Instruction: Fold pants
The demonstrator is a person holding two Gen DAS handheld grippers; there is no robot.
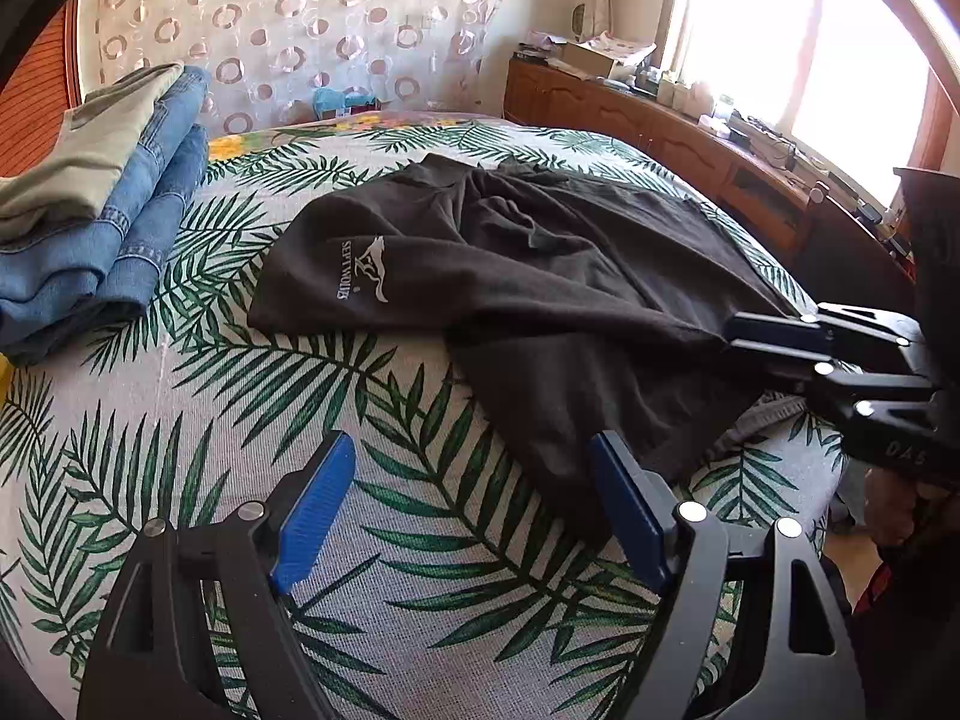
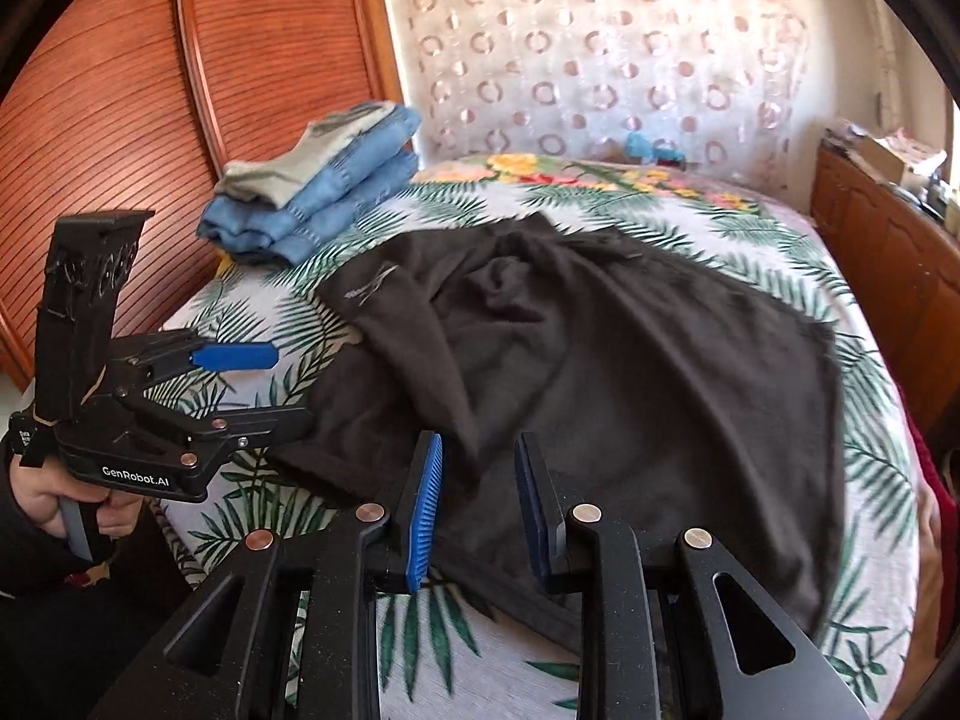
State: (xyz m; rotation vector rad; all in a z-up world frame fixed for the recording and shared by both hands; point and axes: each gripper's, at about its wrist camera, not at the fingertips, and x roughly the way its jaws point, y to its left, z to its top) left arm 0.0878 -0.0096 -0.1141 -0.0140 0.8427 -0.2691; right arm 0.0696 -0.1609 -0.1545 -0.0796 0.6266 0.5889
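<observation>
Black pants (image 1: 540, 276) (image 2: 630, 360) lie crumpled across a leaf-print bedspread (image 1: 180, 420) (image 2: 870, 420), a white logo (image 1: 360, 270) showing near their left end. My left gripper (image 1: 471, 450) (image 2: 294, 385) is wide open above the bedspread at the pants' near left edge, with nothing between its blue pads (image 1: 318, 510). Its right finger overlaps the fabric's border. My right gripper (image 2: 480, 441) (image 1: 727, 337) hovers over the pants' near right corner. Its jaws stand a narrow gap apart, and fabric lies under them, not pinched.
A stack of folded blue jeans (image 1: 102, 258) (image 2: 336, 198) topped by a grey-green garment sits at the bed's far left. A cluttered wooden sideboard (image 1: 690, 132) (image 2: 888, 252) runs along the right. Slatted wooden doors (image 2: 120, 120) stand left. A person's hand (image 2: 42, 498) grips the left handle.
</observation>
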